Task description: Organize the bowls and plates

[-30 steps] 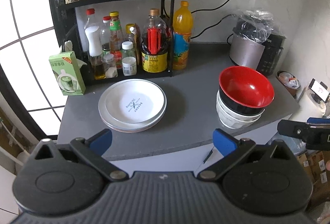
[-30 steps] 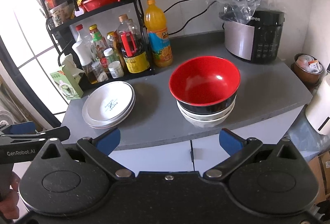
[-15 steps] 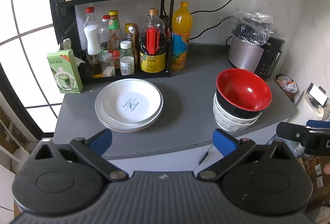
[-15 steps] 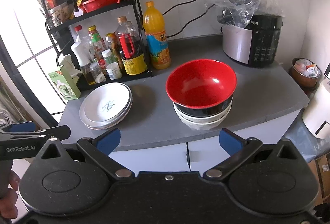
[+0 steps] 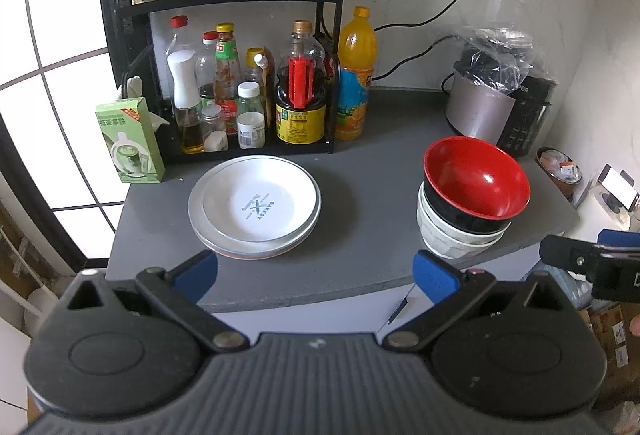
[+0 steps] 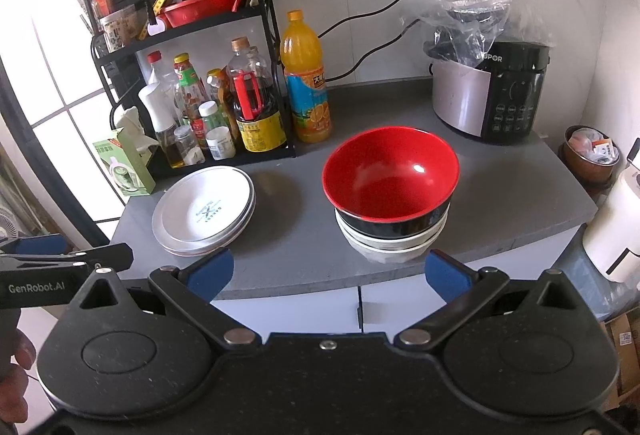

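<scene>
Though level before the counter (image 5: 380, 163), both hand-held grippers (image 5: 316, 271) (image 6: 326, 271) wide apart, empty.

the grey counter (image 5: 372, 171) carries a stack of white plates (image 5: 256, 207) on its left part and, well apart on the right, a stack of bowls (image 6: 390, 203) with a red one on top. at the back stand a black rack (image 5: 224, 47) full of bottles, an orange juice bottle (image 5: 354, 75) just beside it, a green carton (image 5: 128, 141) at the left edge and a rice cooker (image 6: 488, 91) in the right corner.
</scene>
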{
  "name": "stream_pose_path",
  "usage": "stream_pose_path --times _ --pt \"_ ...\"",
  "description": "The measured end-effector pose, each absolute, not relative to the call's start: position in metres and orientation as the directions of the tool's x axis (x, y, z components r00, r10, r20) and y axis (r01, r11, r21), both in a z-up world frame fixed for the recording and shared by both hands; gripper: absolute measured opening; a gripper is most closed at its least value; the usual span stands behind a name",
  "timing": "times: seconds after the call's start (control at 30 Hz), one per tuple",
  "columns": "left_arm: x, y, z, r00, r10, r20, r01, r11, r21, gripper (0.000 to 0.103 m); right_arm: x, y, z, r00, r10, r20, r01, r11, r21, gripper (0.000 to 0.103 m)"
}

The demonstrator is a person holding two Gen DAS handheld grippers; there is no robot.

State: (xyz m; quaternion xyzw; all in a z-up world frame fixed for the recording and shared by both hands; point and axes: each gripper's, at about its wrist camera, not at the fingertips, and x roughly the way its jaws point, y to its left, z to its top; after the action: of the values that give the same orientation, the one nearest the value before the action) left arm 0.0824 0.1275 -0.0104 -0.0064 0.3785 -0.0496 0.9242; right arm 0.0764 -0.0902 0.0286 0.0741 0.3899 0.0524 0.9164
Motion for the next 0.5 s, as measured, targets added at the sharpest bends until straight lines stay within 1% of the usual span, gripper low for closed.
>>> stream_pose_path --times 0.5 --pt "0.0785 0.1299 -0.0108 0.706 -0.097 -0.701 0.086 0.995 -0.051 0.103 0.0725 -0.0885 0.0300 0.693 0.150 -0.705 -0.043 0.985 0.167 0.103"
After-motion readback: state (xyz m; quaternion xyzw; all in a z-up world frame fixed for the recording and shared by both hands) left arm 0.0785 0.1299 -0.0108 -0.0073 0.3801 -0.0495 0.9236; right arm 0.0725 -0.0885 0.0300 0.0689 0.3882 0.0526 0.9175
